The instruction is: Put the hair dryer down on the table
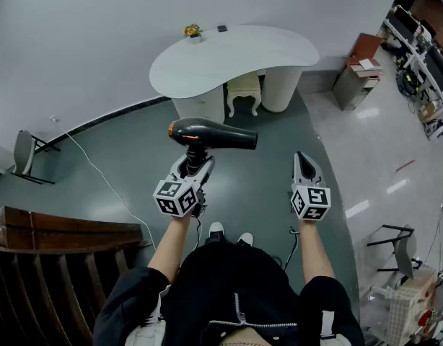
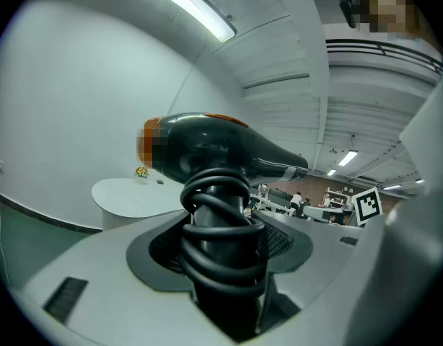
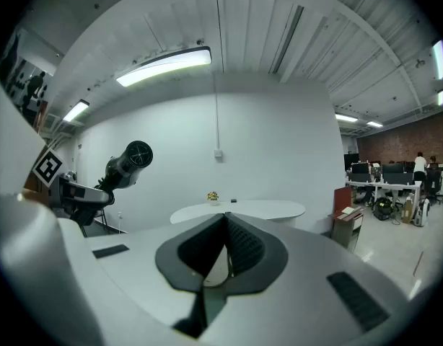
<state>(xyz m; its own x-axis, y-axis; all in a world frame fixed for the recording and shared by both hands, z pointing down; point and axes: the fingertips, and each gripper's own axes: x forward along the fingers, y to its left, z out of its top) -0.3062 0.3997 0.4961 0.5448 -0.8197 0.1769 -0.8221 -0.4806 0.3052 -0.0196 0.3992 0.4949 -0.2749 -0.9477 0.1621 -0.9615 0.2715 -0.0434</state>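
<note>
A black hair dryer [image 1: 211, 135] with an orange band hangs in the air over the green floor, its barrel pointing right. My left gripper [image 1: 195, 163] is shut on its handle, which has the black cord wound round it [image 2: 220, 244]. The dryer also shows at the left of the right gripper view [image 3: 126, 163]. My right gripper [image 1: 305, 166] is held beside it to the right, shut with nothing between its pads [image 3: 225, 254]. The white curved table [image 1: 232, 58] stands ahead, some way off.
A small flower pot [image 1: 192, 31] and a dark flat object [image 1: 221, 28] sit at the table's far edge. A white stool [image 1: 244, 93] is tucked under it. A wooden bench [image 1: 63, 229] is at the left, a small cabinet [image 1: 358, 74] and desks at the right.
</note>
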